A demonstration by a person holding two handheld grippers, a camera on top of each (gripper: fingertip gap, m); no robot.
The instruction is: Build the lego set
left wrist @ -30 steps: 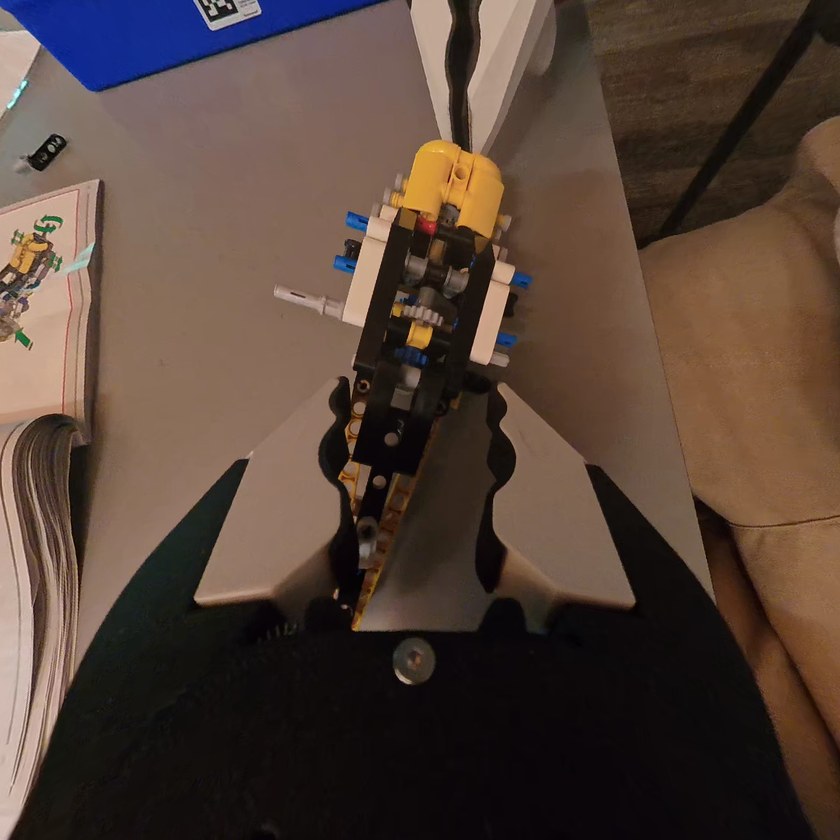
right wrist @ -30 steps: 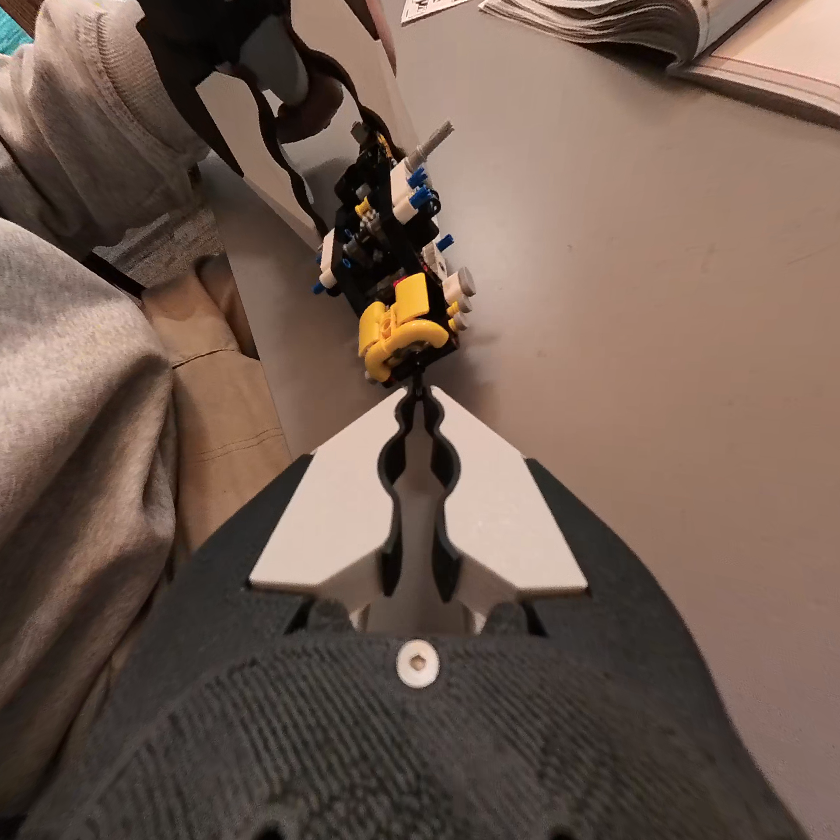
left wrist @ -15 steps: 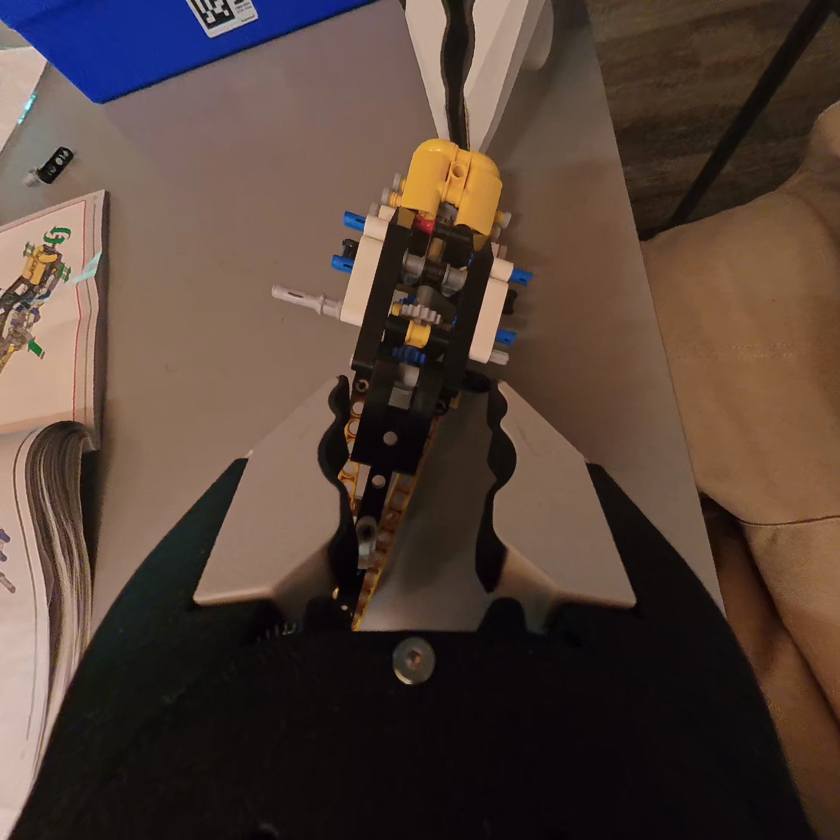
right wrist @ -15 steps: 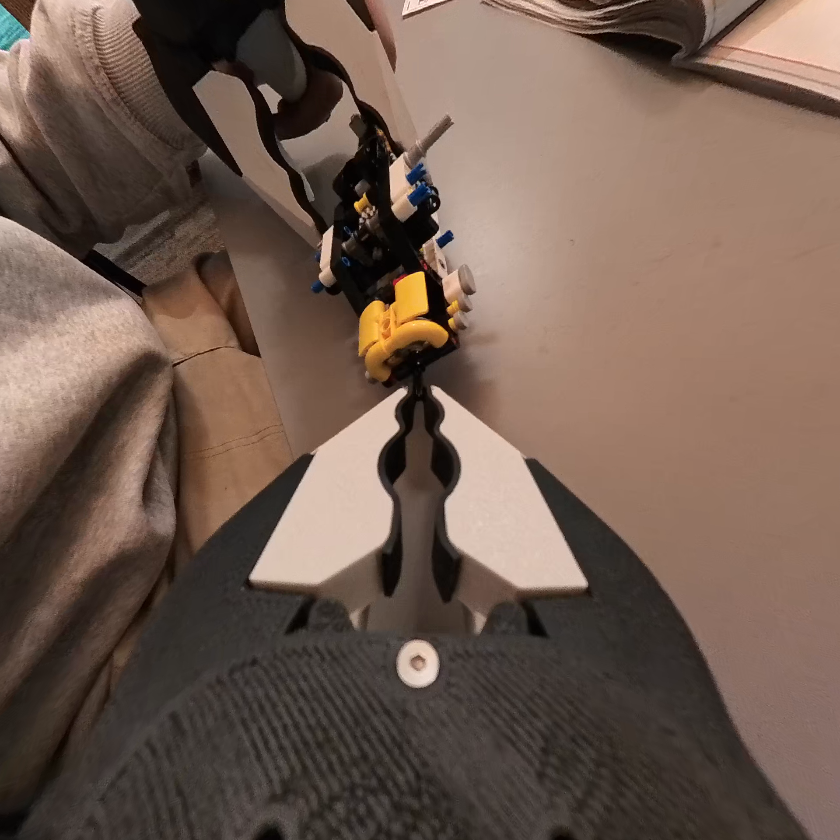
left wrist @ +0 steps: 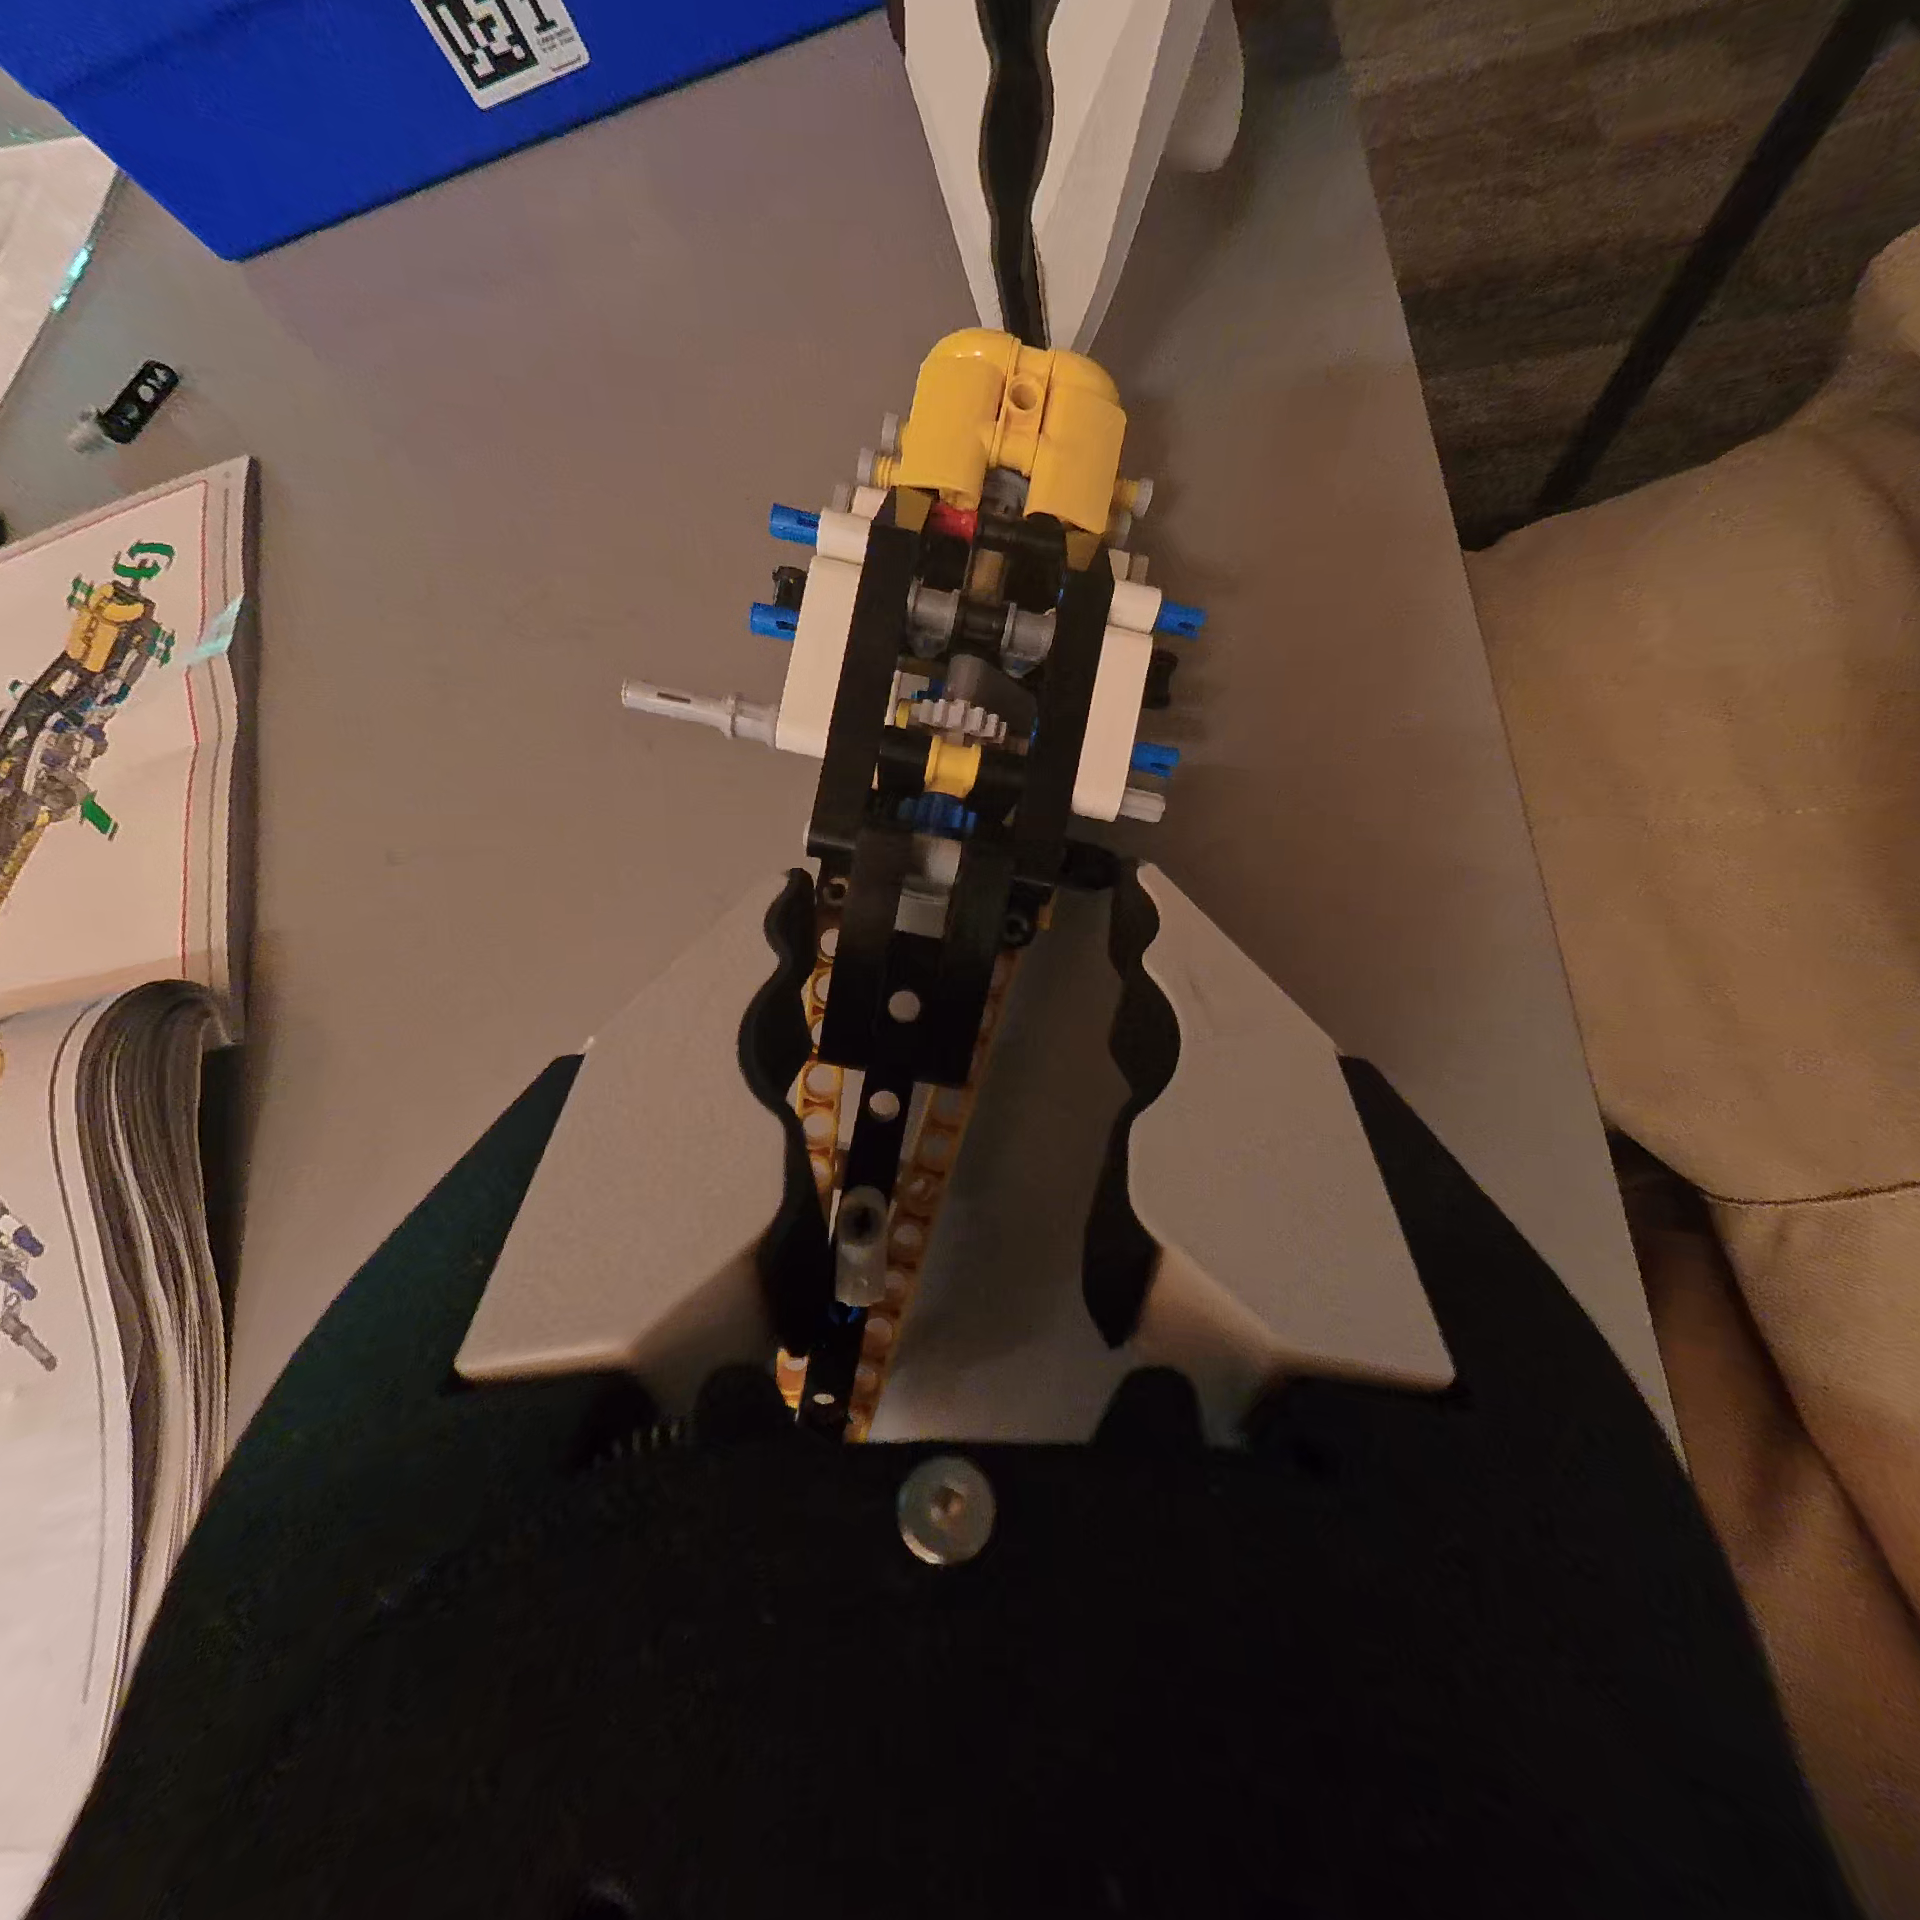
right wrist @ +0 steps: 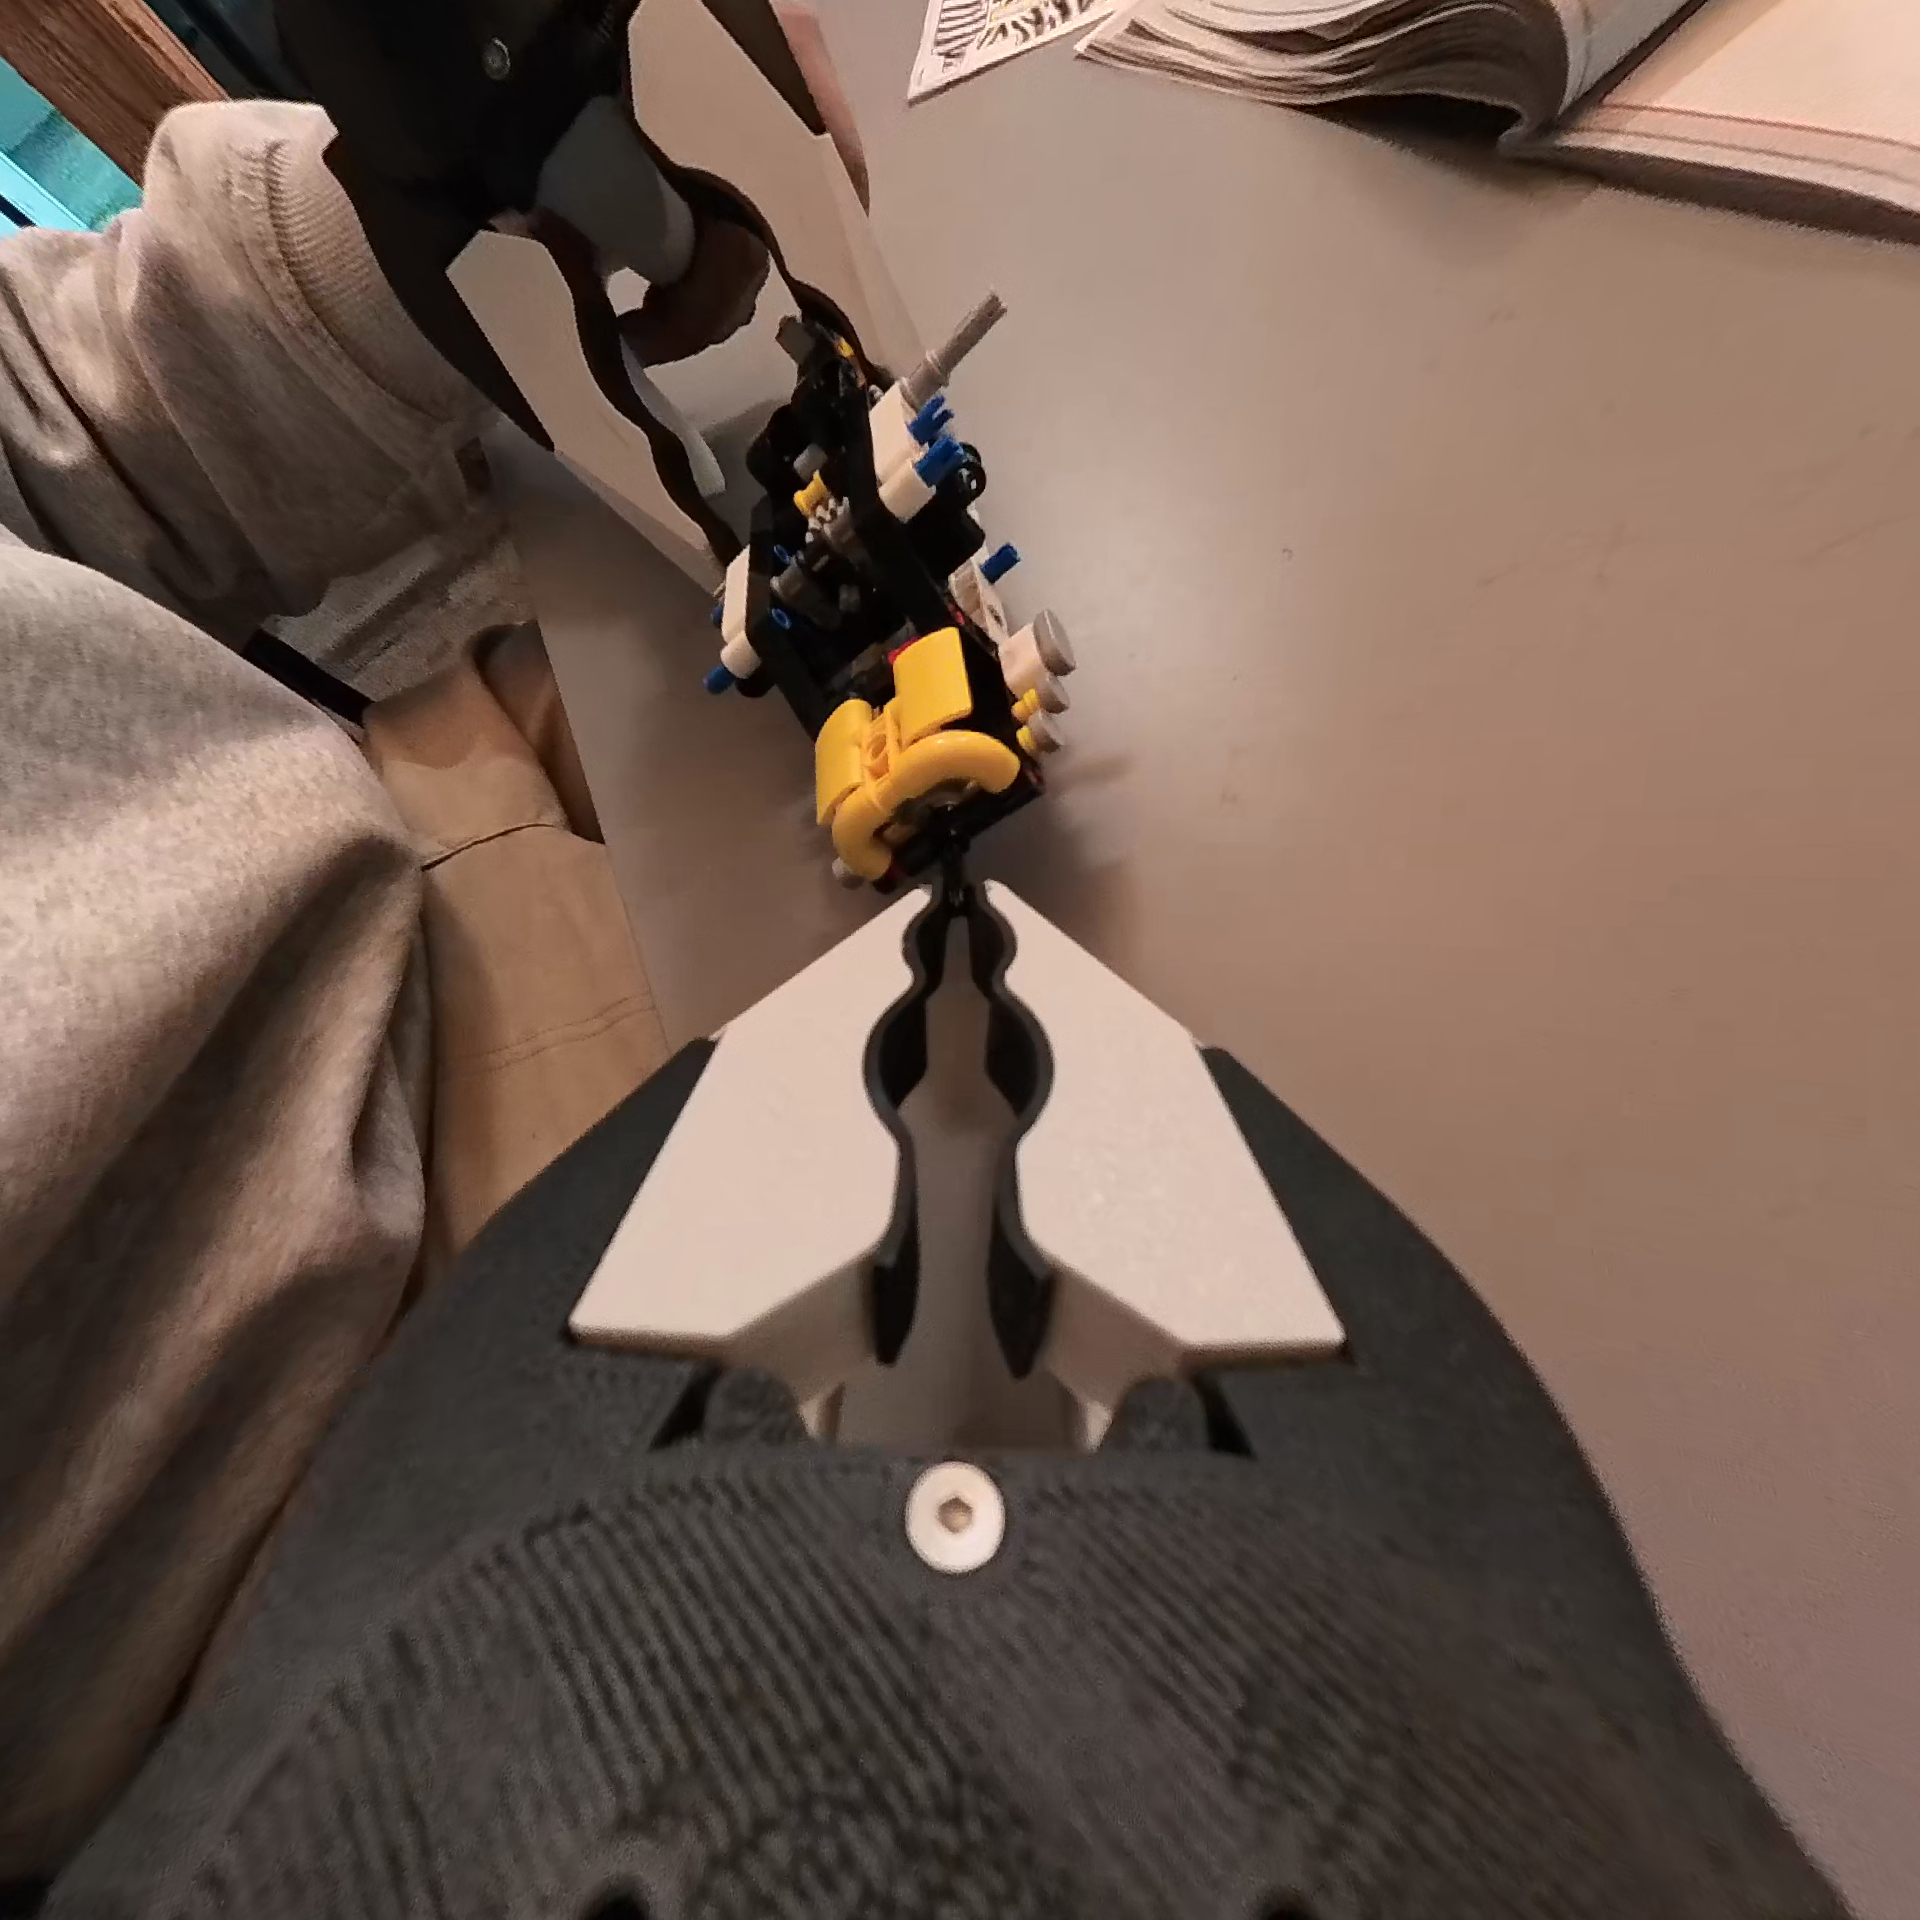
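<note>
The lego model point(left wrist: 966, 644), a black frame with white side blocks, blue pins and a yellow end, lies low over the grey table point(left wrist: 520, 436). My left gripper point(left wrist: 964, 883) is shut on the model, with its black and yellow tail beams running back between the fingers. My right gripper point(right wrist: 951, 902) is shut, its tips pinching a thin black part that sticks out of the model's yellow end point(right wrist: 894, 748). The right gripper also shows in the left wrist view point(left wrist: 1023, 208), beyond the yellow end. The left gripper shows in the right wrist view point(right wrist: 727, 416).
An open instruction booklet point(left wrist: 94, 727) lies on the left; it also shows in the right wrist view point(right wrist: 1558, 83). A blue box point(left wrist: 312, 125) stands at the back left, with a small black piece point(left wrist: 140, 390) near it. The table edge and a beige cushion point(left wrist: 1714, 831) are close on the right. A person's grey sleeve point(right wrist: 208, 364) is beside the model. About 11 cm separates my left fingertips from my right. About 30 cm separates my right fingertips from the small black piece point(left wrist: 140, 390).
Both grippers and the model have shifted slightly together over the table; the booklet and blue box slid a little in the left wrist view. Both grips are unchanged.
</note>
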